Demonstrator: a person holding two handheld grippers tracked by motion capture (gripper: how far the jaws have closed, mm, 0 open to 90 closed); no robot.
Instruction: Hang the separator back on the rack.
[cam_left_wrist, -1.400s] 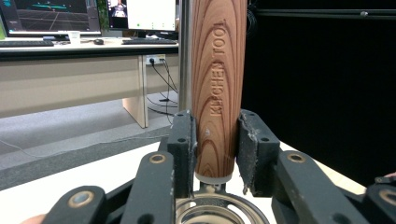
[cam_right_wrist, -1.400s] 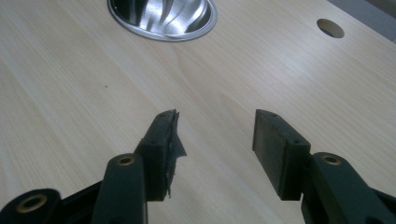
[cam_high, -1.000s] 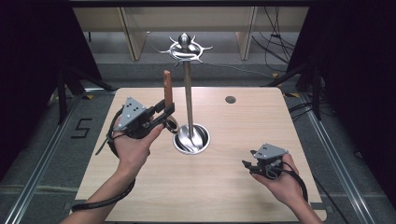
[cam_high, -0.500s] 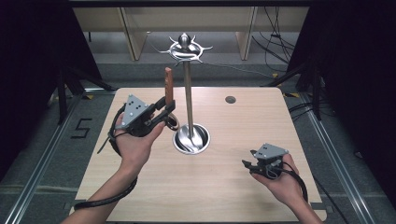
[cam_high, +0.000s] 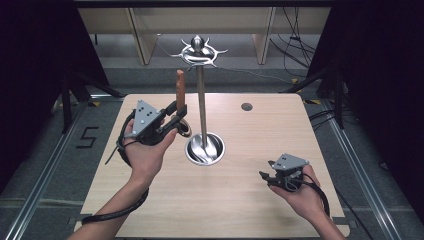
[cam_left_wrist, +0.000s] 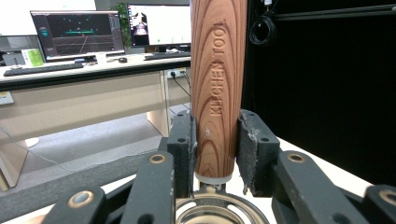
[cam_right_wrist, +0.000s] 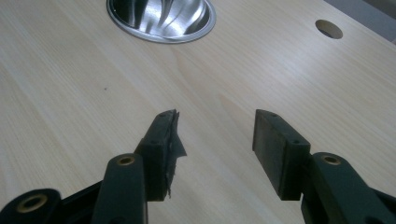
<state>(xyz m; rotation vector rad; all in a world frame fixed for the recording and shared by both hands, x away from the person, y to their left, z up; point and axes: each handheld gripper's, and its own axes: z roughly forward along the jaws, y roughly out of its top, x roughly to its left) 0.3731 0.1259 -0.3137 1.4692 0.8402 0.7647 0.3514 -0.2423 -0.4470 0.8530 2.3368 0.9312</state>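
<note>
My left gripper (cam_high: 178, 117) is shut on a kitchen tool with a wooden handle (cam_high: 180, 90) that stands upright, with a metal ring part at its lower end (cam_high: 184, 129). In the left gripper view the handle (cam_left_wrist: 218, 88) reads "KITCHEN TOOL" and is clamped between both pads (cam_left_wrist: 253, 149). The tool is held just left of a steel stand's pole (cam_high: 201, 102), which rises from a round base (cam_high: 205, 149) to a hook crown (cam_high: 199, 51). My right gripper (cam_high: 266, 176) stands open low over the table's front right; its jaws (cam_right_wrist: 215, 135) hold nothing.
The wooden table (cam_high: 235, 210) has a small round hole (cam_high: 246, 106) at the back right. The stand's base (cam_right_wrist: 161, 16) lies ahead of the right gripper. Dark curtains flank the table; desks and monitors stand beyond in the left gripper view.
The left gripper has carried the tool slightly right and up, closer to the stand's pole. The right gripper has stayed still.
</note>
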